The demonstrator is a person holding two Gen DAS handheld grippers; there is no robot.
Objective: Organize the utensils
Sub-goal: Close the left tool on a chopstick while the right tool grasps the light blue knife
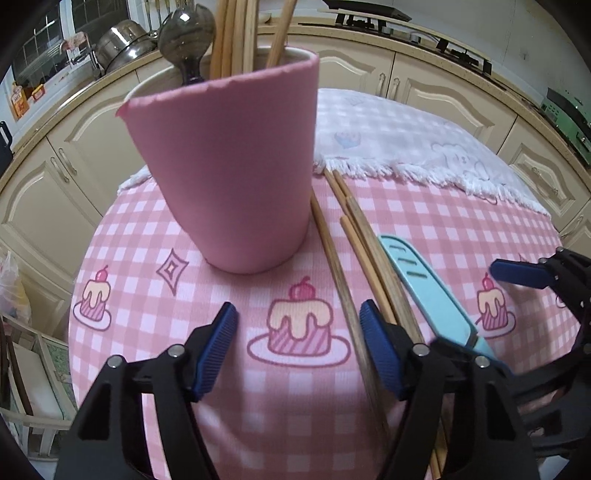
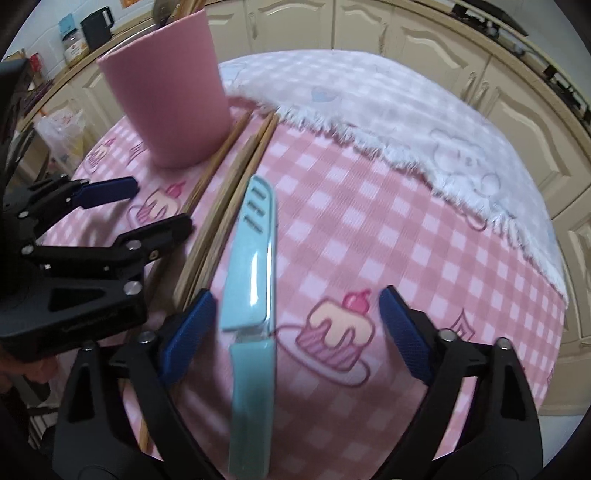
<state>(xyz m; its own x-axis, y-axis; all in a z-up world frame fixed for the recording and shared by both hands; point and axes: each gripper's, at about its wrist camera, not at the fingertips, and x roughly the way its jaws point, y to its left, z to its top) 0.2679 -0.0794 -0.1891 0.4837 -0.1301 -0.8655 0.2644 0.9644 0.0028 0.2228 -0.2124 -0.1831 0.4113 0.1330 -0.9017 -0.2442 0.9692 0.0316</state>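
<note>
A pink cup (image 1: 229, 166) stands on the pink checked tablecloth and holds several wooden chopsticks (image 1: 236, 37) and a metal spoon (image 1: 186, 33). Three loose wooden chopsticks (image 1: 354, 236) lie right of the cup. A light blue sheathed knife (image 1: 424, 284) lies beside them. My left gripper (image 1: 299, 347) is open and empty, low over the cloth in front of the cup, with one chopstick between its fingers. My right gripper (image 2: 295, 332) is open, and the knife (image 2: 255, 251) lies between its fingers, untouched. The cup (image 2: 166, 92) and chopsticks (image 2: 229, 173) also show in the right wrist view.
A white fringed cloth (image 1: 406, 147) covers the far part of the round table (image 1: 110, 229). Cream kitchen cabinets (image 1: 55, 177) ring the table. Metal pots (image 1: 122, 44) sit on the counter behind. My left gripper (image 2: 107, 214) shows in the right wrist view, close to the chopsticks.
</note>
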